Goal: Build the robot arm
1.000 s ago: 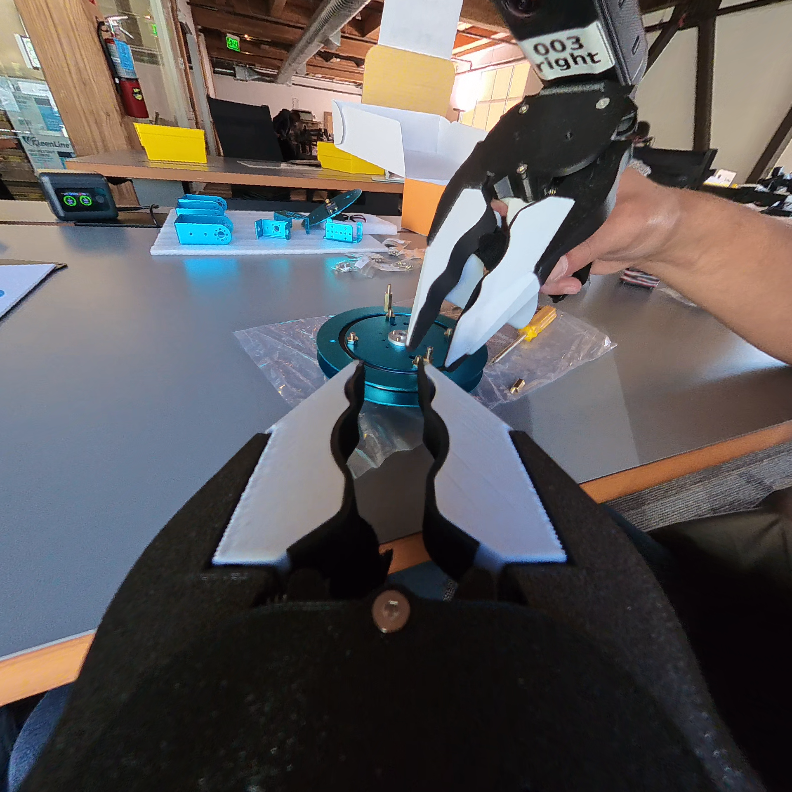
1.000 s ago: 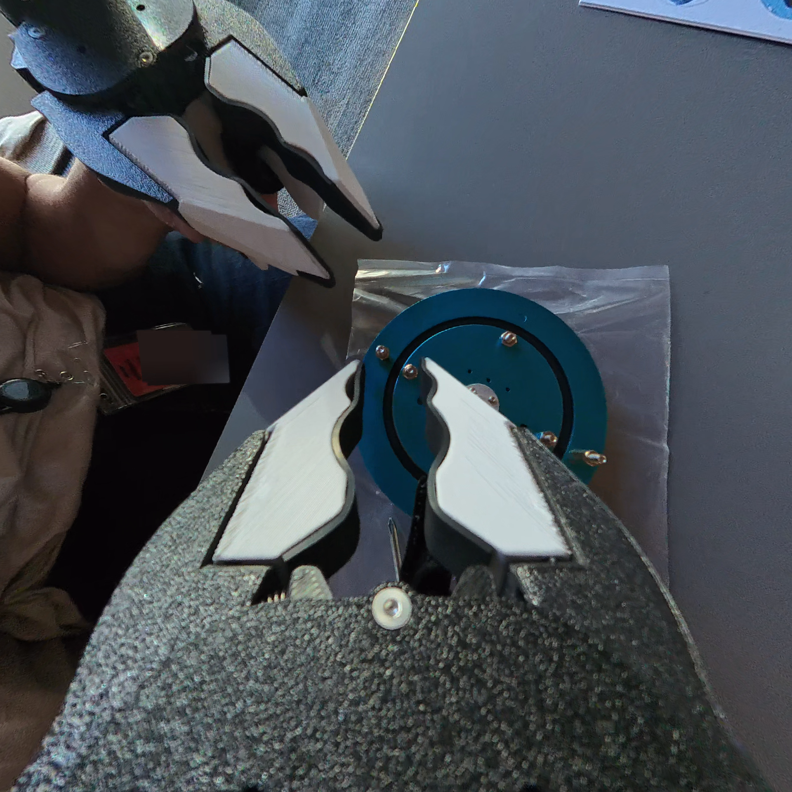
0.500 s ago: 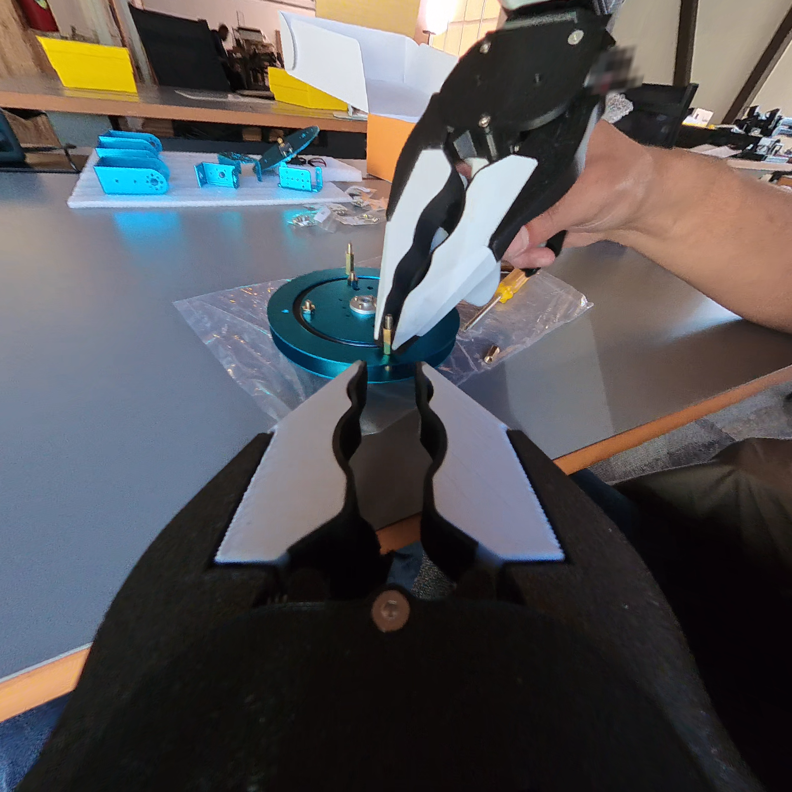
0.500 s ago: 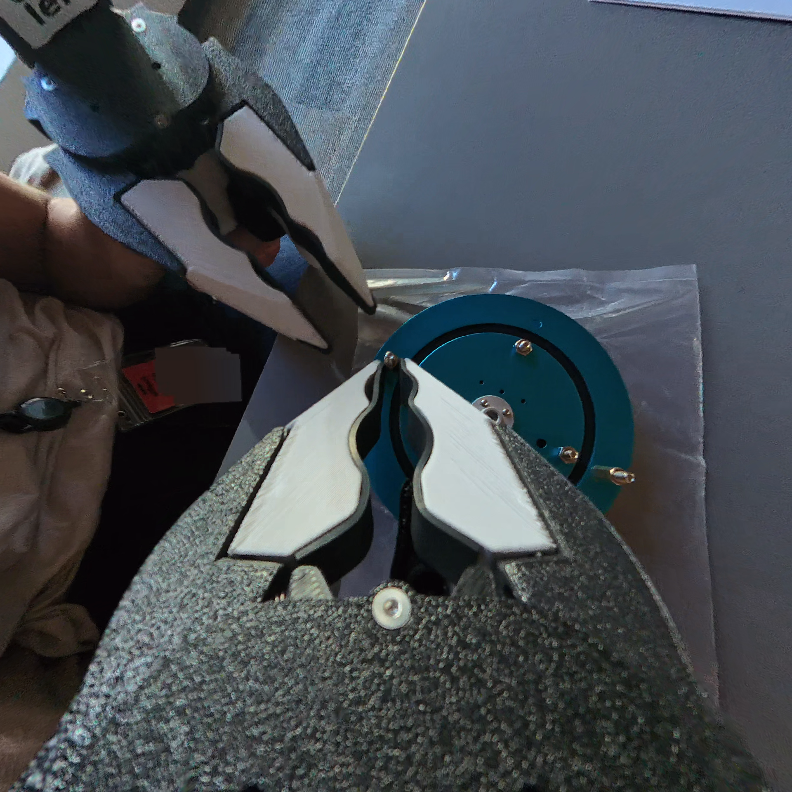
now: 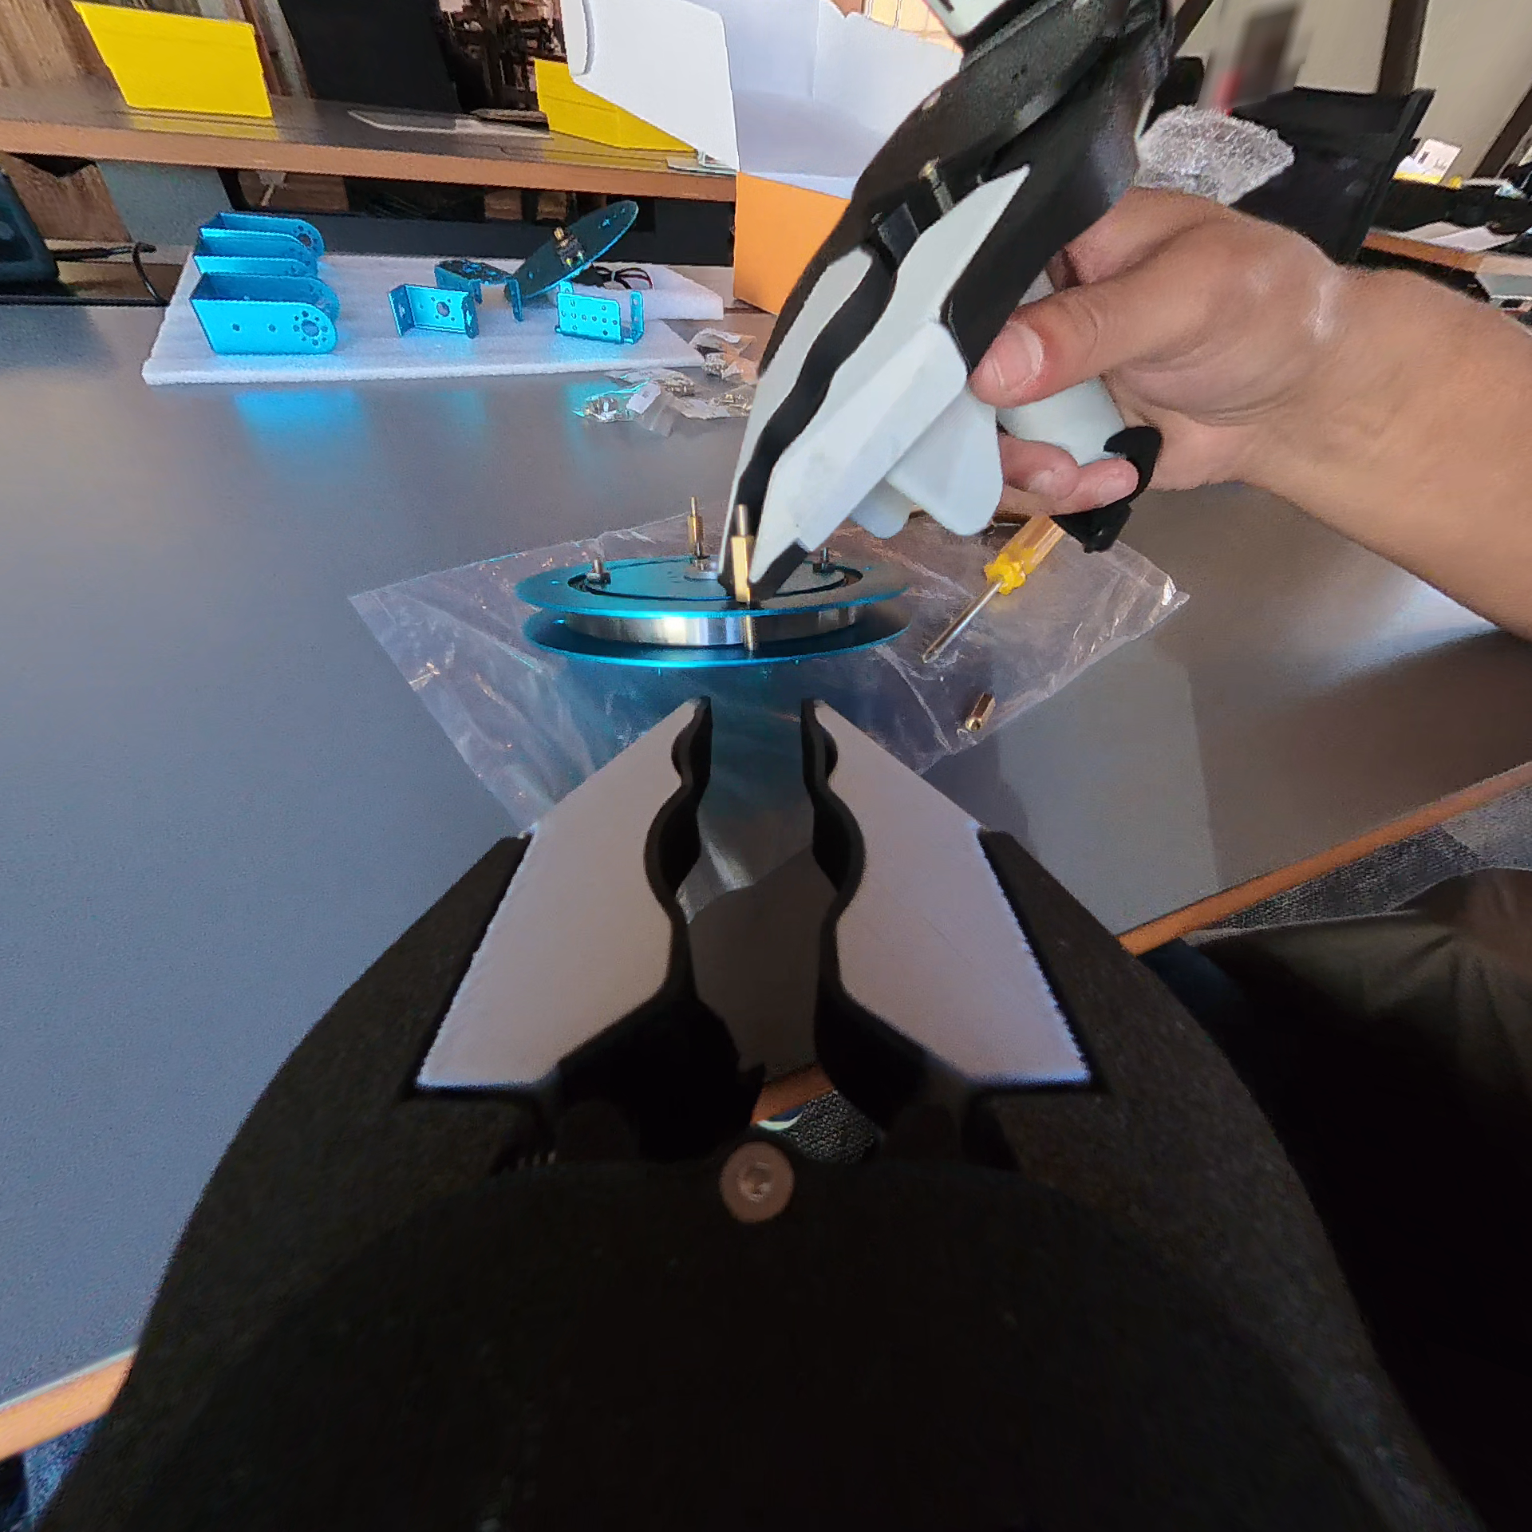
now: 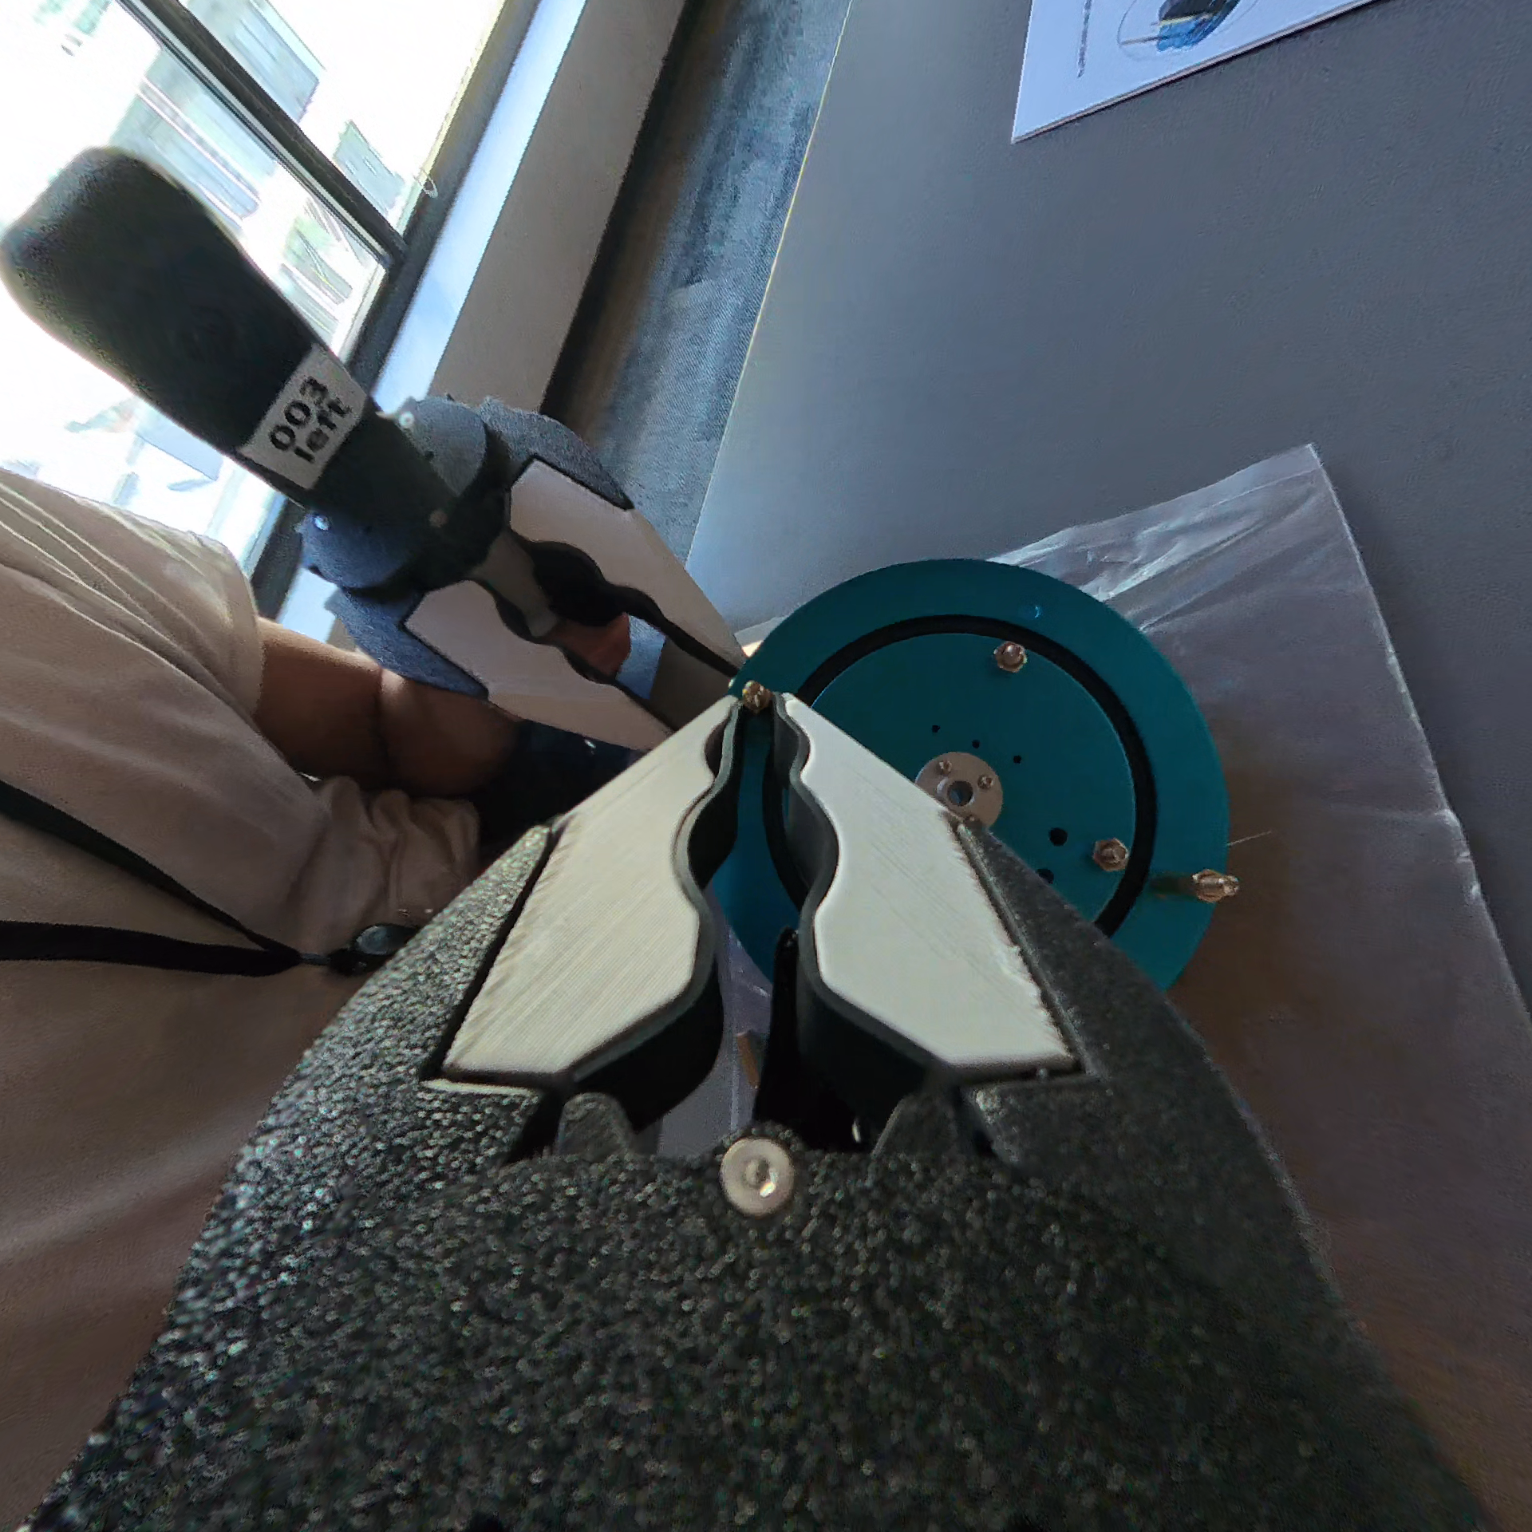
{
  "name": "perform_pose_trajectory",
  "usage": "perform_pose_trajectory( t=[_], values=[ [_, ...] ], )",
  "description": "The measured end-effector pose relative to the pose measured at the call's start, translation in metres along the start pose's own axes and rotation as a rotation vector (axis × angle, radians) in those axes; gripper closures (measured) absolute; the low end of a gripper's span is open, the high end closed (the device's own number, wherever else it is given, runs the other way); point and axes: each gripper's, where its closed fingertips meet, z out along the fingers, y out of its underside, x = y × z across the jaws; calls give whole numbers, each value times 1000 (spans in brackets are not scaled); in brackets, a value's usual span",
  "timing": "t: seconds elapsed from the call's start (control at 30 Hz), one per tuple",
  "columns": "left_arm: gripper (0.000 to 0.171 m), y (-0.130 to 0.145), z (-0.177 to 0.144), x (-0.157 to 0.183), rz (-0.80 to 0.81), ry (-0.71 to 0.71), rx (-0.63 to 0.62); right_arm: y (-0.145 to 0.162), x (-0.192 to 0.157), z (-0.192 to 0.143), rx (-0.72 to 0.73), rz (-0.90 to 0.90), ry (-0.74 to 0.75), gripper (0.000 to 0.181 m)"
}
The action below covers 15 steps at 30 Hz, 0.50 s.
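A blue round turntable base (image 5: 663,642) (image 6: 1028,771) lies on a clear plastic bag (image 5: 530,705) on the grey table. Brass standoffs stand on it. My right gripper (image 6: 756,703) (image 5: 740,580) is shut on the brass standoff (image 5: 740,551) (image 6: 754,695) at the disc's near rim, held upright. Another brass standoff (image 5: 695,530) (image 6: 1210,885) stands at the far rim. My left gripper (image 5: 754,713) is open and empty, low over the table edge, just short of the disc. It also shows in the right wrist view (image 6: 663,663).
A yellow-handled screwdriver (image 5: 991,584) and a loose brass standoff (image 5: 980,711) lie on the bag to the right. A white foam sheet (image 5: 414,356) with blue brackets (image 5: 265,319) lies far back, by small hardware bags (image 5: 663,398). An orange-and-white open box (image 5: 779,240) stands behind. A printed sheet (image 6: 1177,58) lies on the table. Only a small space, under 4 cm, lies between the two pairs of fingers.
My right gripper has closed fully on the near-rim standoff and tilted lower toward the table. My left gripper has dropped lower and nearer the disc, still open.
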Motion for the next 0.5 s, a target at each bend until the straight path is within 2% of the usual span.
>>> perform_pose_trajectory(
  t=[0.2,0.5],
  values=[
    [151,-10,11,-8,-18,-7,8,-19,1,-21,141,192,-157,176],
    [151,-54,17,-8,118,25,147,-40,-10,-43,273,377,-369,177]
  ],
)
